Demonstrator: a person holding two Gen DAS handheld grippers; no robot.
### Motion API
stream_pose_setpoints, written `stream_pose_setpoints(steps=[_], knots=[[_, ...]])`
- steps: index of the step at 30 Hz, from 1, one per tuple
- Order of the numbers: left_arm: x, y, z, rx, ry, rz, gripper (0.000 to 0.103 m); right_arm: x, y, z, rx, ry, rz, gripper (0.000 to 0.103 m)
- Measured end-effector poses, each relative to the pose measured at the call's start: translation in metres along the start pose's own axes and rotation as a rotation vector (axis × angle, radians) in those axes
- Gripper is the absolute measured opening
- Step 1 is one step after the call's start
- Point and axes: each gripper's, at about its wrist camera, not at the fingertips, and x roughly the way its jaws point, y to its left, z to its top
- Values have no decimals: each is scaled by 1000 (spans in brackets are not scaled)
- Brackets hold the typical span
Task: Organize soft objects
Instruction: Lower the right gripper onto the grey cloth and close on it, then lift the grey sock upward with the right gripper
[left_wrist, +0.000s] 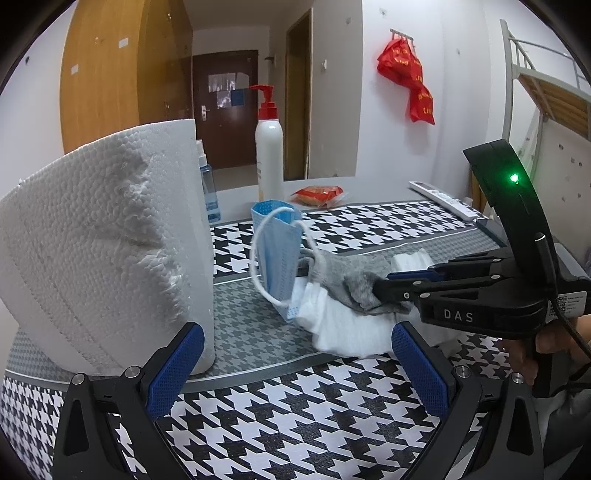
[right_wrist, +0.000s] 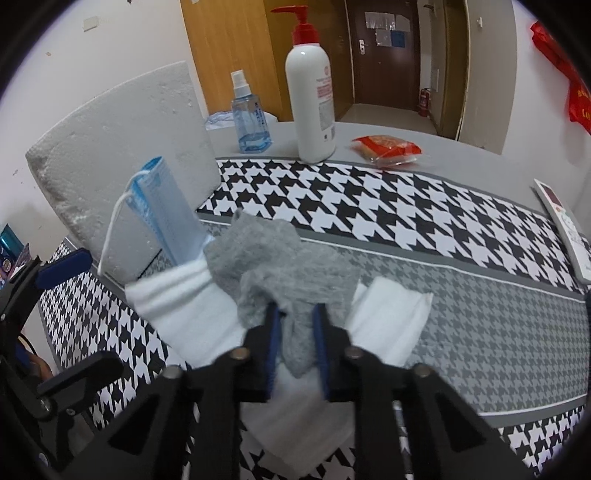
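White cloth (right_wrist: 207, 295) partly hidden under grey sock (right_wrist: 280, 254).

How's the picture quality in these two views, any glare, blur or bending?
Left wrist view: sharp, even light, glare spot on the pump bottle, strong fisheye bending at the foam block. Right wrist view: dark corners, the sock in the right gripper slightly soft.

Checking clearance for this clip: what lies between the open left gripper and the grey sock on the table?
In the left wrist view, only bare houndstooth cloth and the white cloth's near edge lie between the left gripper and the grey sock, which the right gripper pinches.
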Motion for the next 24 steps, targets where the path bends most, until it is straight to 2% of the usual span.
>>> stream_pose_setpoints(steps=[1, 8, 18, 21, 22, 24], knots=[[0, 1, 0, 0, 1, 0, 102, 0, -1, 0, 5, -3, 2, 12], [-4, -1, 1, 3, -6, 5, 102, -32, -2, 1, 13, -85, 69, 10], [-5, -11, 1, 17, -2, -2, 102, -72, -14, -6, 47, -161, 39, 10], [-8, -13, 2, 21, -16, 0, 102, -71, -13, -6, 38, -142, 57, 11], [-9, -12, 2, 21, -19, 2, 102, -67, -11, -5, 31, -138, 52, 11], [-10, -10, 2, 14, -20, 6, 102, -57, -7, -3, 8, -122, 46, 24]])
